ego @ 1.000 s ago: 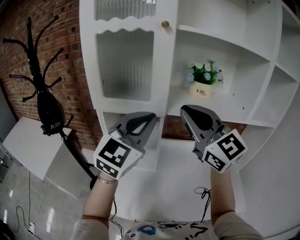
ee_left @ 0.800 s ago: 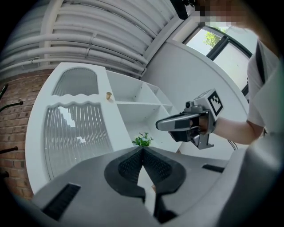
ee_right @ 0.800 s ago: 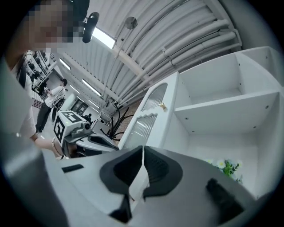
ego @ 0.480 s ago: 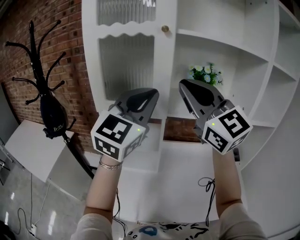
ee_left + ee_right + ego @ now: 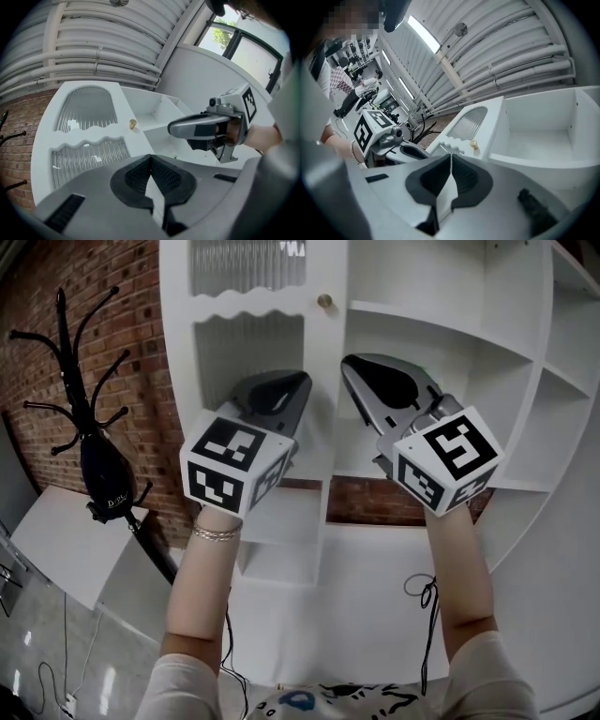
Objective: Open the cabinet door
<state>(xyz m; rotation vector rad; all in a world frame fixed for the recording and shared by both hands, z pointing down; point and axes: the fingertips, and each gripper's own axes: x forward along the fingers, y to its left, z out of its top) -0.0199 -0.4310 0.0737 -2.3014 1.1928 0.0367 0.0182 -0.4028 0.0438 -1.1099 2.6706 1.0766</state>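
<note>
Left gripper (image 5: pixel 298 381) and right gripper (image 5: pixel 349 366) held up before the white cabinet door (image 5: pixel 251 362); fingers of each pressed together, holding nothing. Door shut, left of the open shelves (image 5: pixel 441 334); its brass knob (image 5: pixel 324 301) sits above both grippers, untouched.

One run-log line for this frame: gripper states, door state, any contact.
left gripper: shut, empty | right gripper: shut, empty | cabinet door: closed | knob: not touched, both grippers below it
</note>
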